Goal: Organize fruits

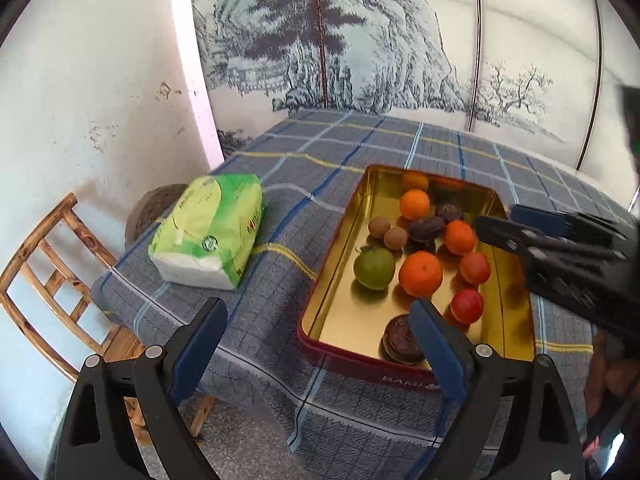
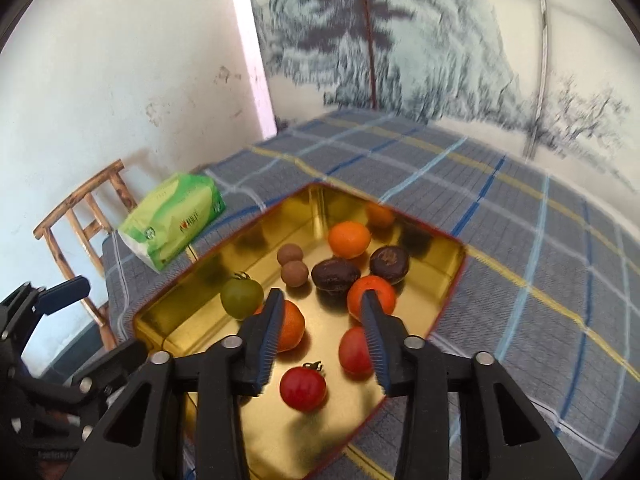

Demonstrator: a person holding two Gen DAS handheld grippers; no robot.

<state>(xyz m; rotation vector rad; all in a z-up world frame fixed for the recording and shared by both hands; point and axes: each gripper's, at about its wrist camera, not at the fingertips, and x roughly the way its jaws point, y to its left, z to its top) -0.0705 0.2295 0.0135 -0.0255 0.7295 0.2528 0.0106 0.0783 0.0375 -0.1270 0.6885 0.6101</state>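
Note:
A gold-lined tin tray point(image 1: 340, 292) point(image 2: 200, 280) with a red rim lies on the plaid tablecloth. It holds oranges point(image 1: 420, 273) point(image 2: 349, 239), a green tomato point(image 1: 374, 268) point(image 2: 241, 297), red tomatoes point(image 1: 467, 305) point(image 2: 303, 388), two brown longans point(image 1: 379, 227) point(image 2: 290, 255) and dark passion fruits point(image 1: 426, 229) point(image 2: 335, 275). My left gripper point(image 1: 320, 320) is open and empty at the tray's near left corner. My right gripper point(image 2: 322, 308) is open and empty above the fruit in the tray; it also shows in the left wrist view point(image 1: 504, 224).
A green tissue pack point(image 1: 208, 230) point(image 2: 174, 220) lies on the tablecloth point(image 1: 280, 184) left of the tray. A wooden chair point(image 1: 52, 280) point(image 2: 84, 216) stands by the white wall beyond the table's left edge. A painted screen backs the table.

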